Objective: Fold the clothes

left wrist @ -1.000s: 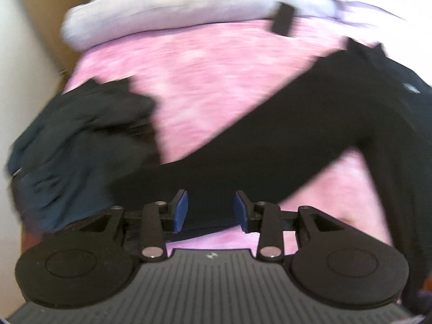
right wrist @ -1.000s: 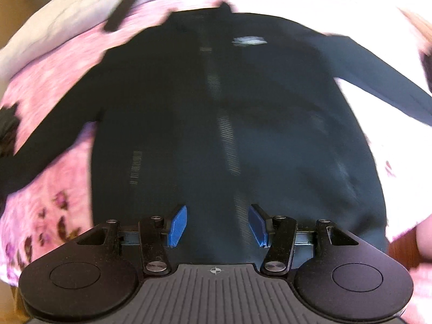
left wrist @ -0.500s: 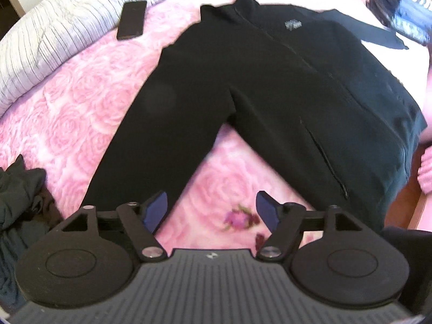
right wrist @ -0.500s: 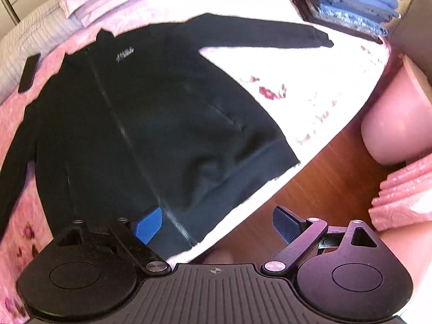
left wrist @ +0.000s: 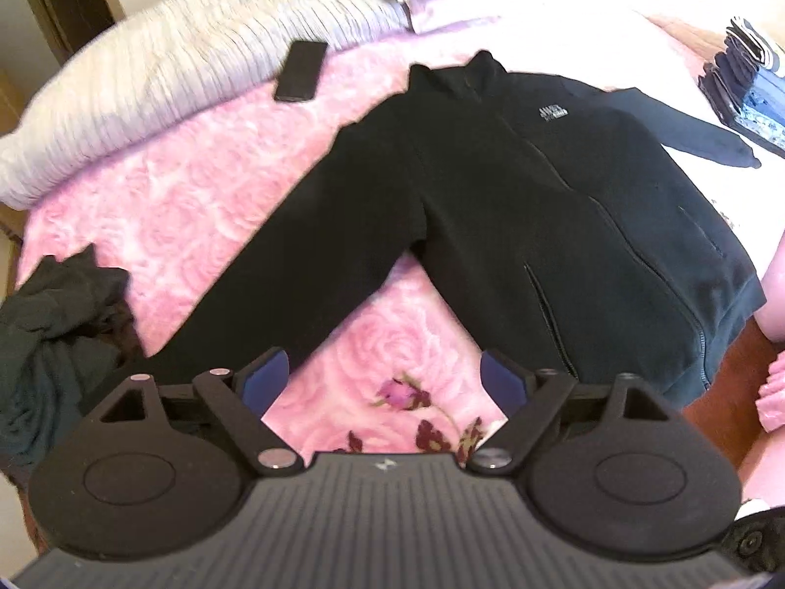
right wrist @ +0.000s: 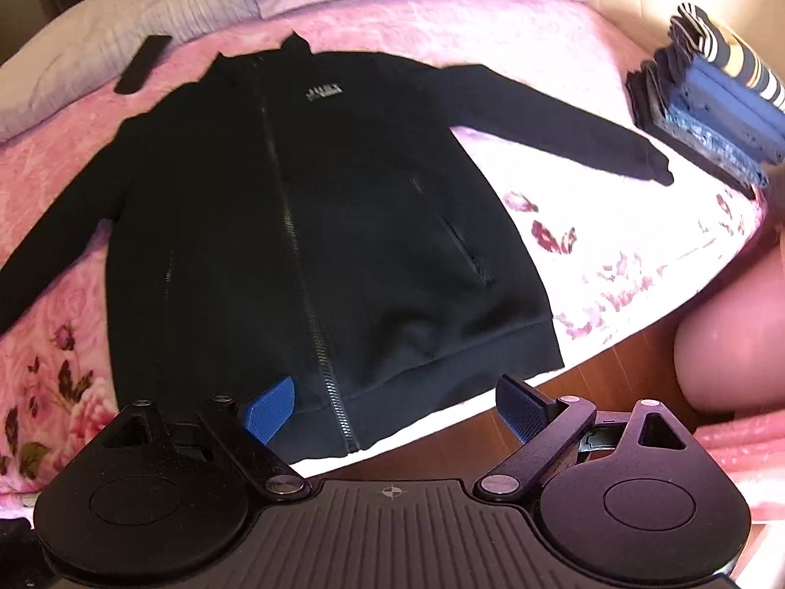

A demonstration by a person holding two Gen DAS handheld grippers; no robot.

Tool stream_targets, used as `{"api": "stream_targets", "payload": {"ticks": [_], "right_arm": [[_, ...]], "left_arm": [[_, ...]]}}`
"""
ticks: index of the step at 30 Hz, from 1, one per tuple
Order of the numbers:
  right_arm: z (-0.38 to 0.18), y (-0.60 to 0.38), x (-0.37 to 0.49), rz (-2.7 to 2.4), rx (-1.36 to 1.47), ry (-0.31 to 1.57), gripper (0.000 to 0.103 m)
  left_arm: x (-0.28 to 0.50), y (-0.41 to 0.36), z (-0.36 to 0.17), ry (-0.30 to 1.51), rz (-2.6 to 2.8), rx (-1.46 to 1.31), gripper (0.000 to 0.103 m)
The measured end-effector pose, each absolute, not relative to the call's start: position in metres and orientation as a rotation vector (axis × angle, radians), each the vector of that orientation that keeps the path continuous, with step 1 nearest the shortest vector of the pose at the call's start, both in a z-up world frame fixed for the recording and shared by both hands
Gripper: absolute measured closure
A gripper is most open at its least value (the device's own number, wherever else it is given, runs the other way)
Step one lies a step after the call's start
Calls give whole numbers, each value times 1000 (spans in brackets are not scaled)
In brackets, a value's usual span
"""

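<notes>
Bed [right wrist: 564, 39], pink rose cover: holds all items.
Black jacket [right wrist: 314, 226]: spread flat at centre, zipped, sleeves out at 3 and 8 o'clock; unfolded, every fold remaining.
Folded stack [right wrist: 716, 113], 2 o'clock: done.
Dark crumpled garment [left wrist: 54, 334], 9 o'clock: waiting.
Left gripper [left wrist: 385, 383]: opening, empty.
Right gripper [right wrist: 395, 410]: wide, empty.

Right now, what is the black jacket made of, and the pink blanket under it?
The black jacket looks like soft matte knit, maybe fleece: no shine, with a ribbed hem. Its zipper looks like toothed plastic or metal; I can't tell which. The pink blanket looks plush, likely fleece, with a puffy raised rose pattern.
</notes>
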State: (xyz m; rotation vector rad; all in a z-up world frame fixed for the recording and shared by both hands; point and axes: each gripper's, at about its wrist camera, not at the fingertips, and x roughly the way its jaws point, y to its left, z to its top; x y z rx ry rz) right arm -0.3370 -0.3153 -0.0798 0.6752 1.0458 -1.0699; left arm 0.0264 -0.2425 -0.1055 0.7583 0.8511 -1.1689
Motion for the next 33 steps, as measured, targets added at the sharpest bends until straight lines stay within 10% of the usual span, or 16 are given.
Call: {"api": "stream_targets", "payload": {"ticks": [33], "right_arm": [[-65,-168,-184,-1135,624,1047,11]], "left_arm": [[162,-150,-92,662,-1410,908,15]]}}
